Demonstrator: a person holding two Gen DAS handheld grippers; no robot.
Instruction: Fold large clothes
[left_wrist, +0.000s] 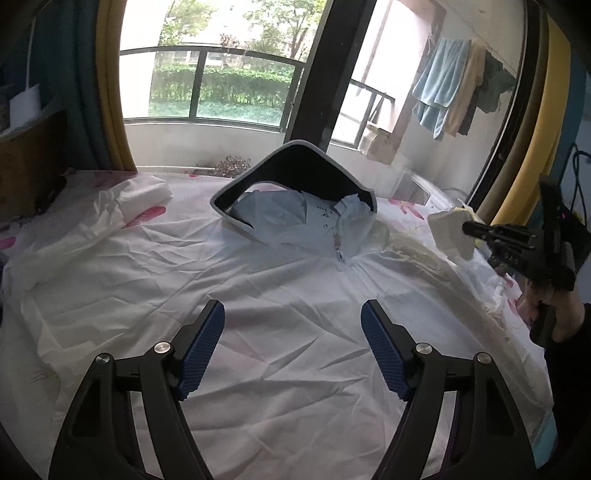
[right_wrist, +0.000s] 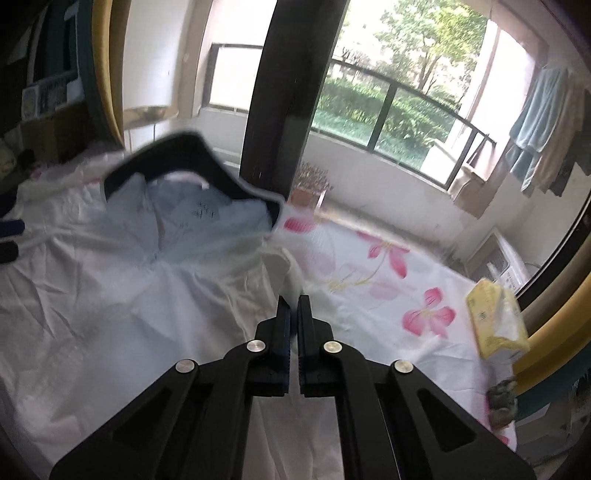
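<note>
This is a bedroom in a home; a bed (left_wrist: 406, 210) with a flower sheet fills the room; a big window (left_wrist: 221, 85) looks out on green bushes; towels (left_wrist: 439, 85) hang to dry on the balcony; a yellow tissue box (right_wrist: 496, 321) sits on the bed.

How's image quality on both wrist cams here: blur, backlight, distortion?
Left wrist: sharp; the white garment shows crisp creases, the window is blown out, and the fisheye bends its frame. Right wrist: motion-blurred; the dark collar and tissue box are smeared, while the right gripper stays sharp, and the window backlight is bright.
</note>
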